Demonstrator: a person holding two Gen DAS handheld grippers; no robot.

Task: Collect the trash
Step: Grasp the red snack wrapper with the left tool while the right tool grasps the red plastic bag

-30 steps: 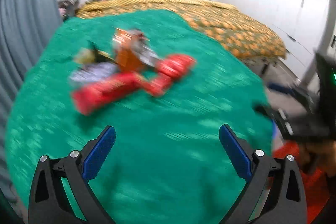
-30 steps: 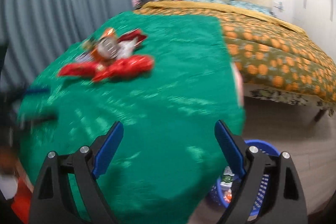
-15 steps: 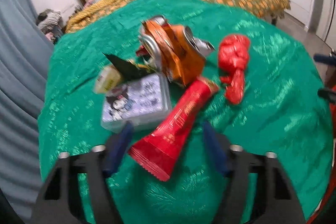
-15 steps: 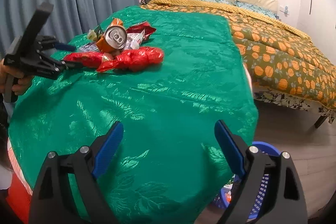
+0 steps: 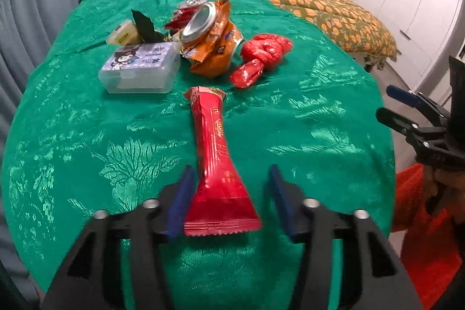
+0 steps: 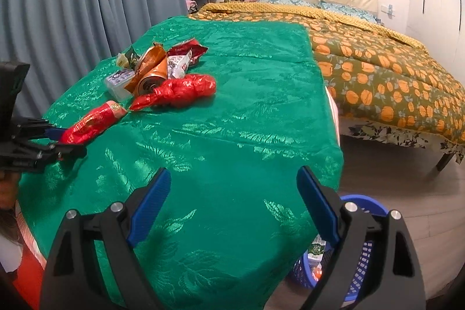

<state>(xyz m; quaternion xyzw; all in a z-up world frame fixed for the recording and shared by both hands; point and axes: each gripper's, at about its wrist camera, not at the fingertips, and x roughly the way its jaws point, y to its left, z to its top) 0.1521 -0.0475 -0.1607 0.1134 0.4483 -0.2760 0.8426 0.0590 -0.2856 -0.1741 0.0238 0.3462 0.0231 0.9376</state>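
Observation:
A long red snack wrapper (image 5: 216, 153) lies on the green tablecloth (image 5: 319, 121), its wide end between the jaws of my left gripper (image 5: 229, 173). Those jaws are opening: the left pad is at the wrapper's edge and the right pad stands clear of it. Beyond it lie a knotted red plastic bag (image 5: 261, 57), a crushed can in an orange wrapper (image 5: 209, 31) and a clear plastic box (image 5: 139, 69). My right gripper (image 6: 234, 173) hovers open over the cloth's near corner with nothing between its fingers. The right wrist view shows the left gripper (image 6: 64, 141) at the wrapper (image 6: 93, 121).
A blue basket (image 6: 360, 260) with some trash inside stands on the floor below the table's right corner. A bed with an orange-patterned cover (image 6: 377, 57) is behind the table. A grey curtain (image 6: 72, 5) hangs on the left.
My left gripper came in over the trash and narrowed around the red wrapper. The wrapper has slid away from the pile toward the near edge. The right gripper has stayed put.

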